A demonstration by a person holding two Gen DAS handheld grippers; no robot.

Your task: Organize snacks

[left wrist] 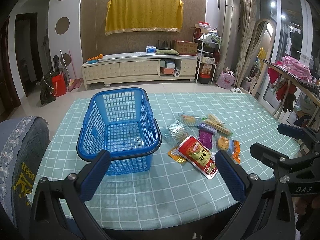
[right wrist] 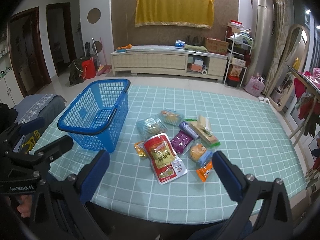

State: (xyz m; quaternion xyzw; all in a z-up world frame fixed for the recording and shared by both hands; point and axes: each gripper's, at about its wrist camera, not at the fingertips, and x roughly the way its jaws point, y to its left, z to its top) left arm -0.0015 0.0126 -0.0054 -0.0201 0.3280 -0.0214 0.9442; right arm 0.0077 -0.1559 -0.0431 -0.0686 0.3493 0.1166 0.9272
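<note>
An empty blue plastic basket (left wrist: 94, 120) (right wrist: 80, 112) stands on the left of the checked table. To its right lies a loose pile of several snack packets: a big red packet (left wrist: 197, 154) (right wrist: 162, 156), a purple one (left wrist: 206, 138) (right wrist: 181, 141), an orange one (right wrist: 204, 171), clear-wrapped biscuits (left wrist: 176, 133) (right wrist: 150, 128) and wafers (right wrist: 204, 130). My left gripper (left wrist: 162, 158) is open and empty above the table's near edge, in front of the basket. My right gripper (right wrist: 161, 159) is open and empty, near the red packet, above the table.
A chair with a grey cover (left wrist: 22, 150) stands at the table's left side. The teal checked tablecloth (left wrist: 230, 104) runs to the far and right edges. A TV cabinet (left wrist: 138, 68) and a clothes rack (left wrist: 290, 76) stand beyond the table.
</note>
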